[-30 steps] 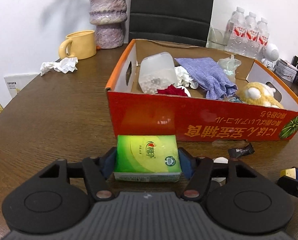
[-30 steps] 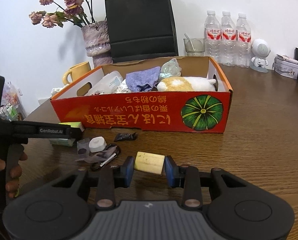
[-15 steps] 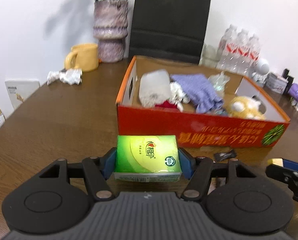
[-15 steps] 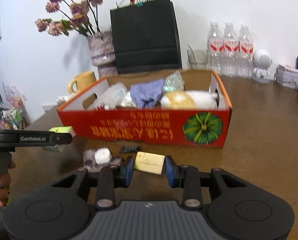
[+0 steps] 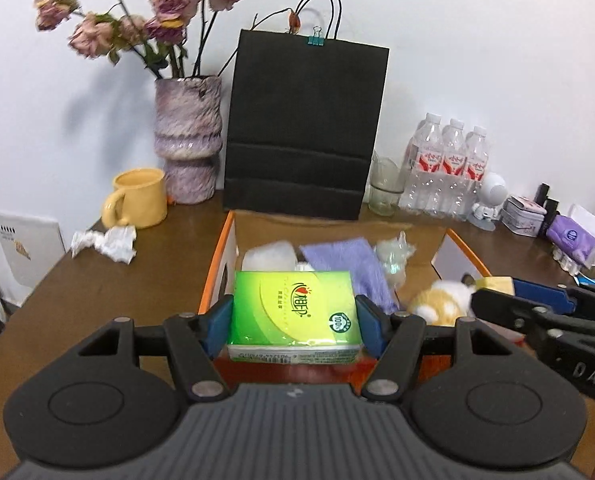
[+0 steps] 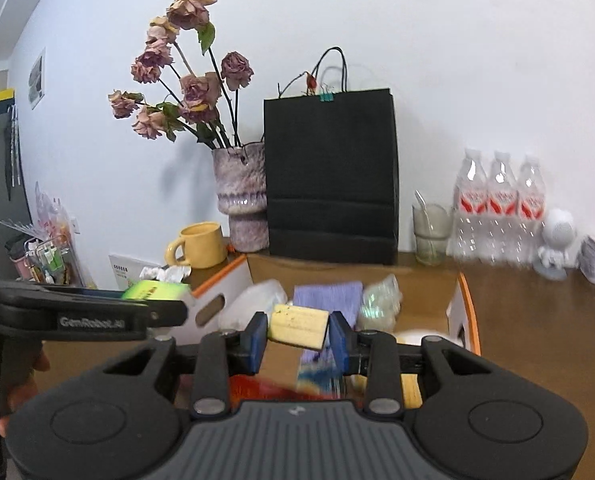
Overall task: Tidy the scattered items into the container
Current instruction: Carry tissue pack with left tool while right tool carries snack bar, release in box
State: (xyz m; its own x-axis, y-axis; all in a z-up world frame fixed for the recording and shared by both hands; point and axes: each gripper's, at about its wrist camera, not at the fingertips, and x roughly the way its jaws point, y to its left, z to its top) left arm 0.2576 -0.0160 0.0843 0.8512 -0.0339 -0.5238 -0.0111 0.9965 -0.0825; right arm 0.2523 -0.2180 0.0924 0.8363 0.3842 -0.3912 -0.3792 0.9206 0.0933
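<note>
Cardboard box (image 5: 461, 258) below both grippers, left gripper (image 5: 295, 322) clamping tissue pack (image 5: 293, 310) — right gripper (image 6: 297, 336) pinching yellow block (image 6: 297, 326)

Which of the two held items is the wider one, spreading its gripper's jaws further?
The green tissue pack in the left gripper. Its jaws stand wide around it, while the right gripper clamps a much narrower yellow block.
</note>
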